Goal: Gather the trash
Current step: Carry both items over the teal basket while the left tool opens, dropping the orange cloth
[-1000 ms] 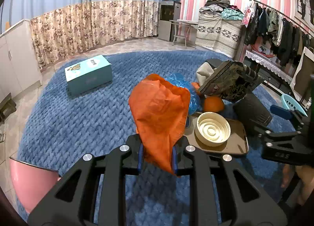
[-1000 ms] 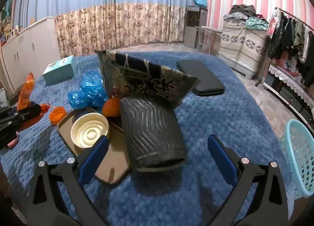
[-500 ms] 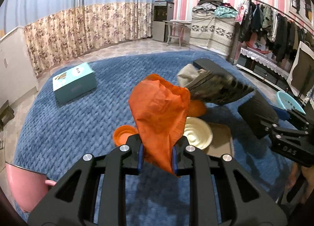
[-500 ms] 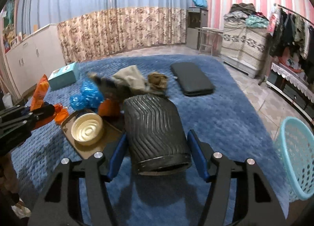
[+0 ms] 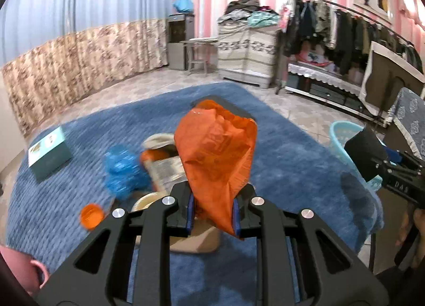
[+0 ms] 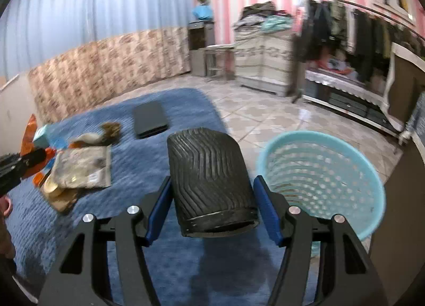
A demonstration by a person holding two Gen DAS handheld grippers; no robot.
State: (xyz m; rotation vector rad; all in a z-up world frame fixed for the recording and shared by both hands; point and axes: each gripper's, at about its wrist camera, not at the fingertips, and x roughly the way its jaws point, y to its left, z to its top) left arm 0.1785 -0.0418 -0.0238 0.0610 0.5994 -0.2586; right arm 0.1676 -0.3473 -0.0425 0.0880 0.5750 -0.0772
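Observation:
My left gripper (image 5: 212, 207) is shut on a crumpled orange plastic wrapper (image 5: 217, 154) that stands up between its blue pads. In the right wrist view my right gripper (image 6: 212, 207) is shut on a black ribbed cup (image 6: 209, 178), held on its side above the blue rug (image 6: 132, 226). A turquoise perforated basket (image 6: 321, 173) stands on the floor just right of the cup. From the left wrist view the right gripper (image 5: 390, 165) and its black cup (image 5: 364, 152) hang in front of the basket (image 5: 342, 133).
On the rug lie a snack bag (image 6: 82, 168) over a brown tray (image 5: 196, 239), a cream bowl (image 5: 144, 199), an orange lid (image 5: 91, 216), crumpled blue plastic (image 5: 122, 170), a teal box (image 5: 49, 153) and a black pad (image 6: 150, 119). A clothes rack lines the right wall.
The right jaws closed on the black cup and carried it right, beside the basket. The snack bag that leaned on it fell flat. My left gripper also swung right with the orange wrapper.

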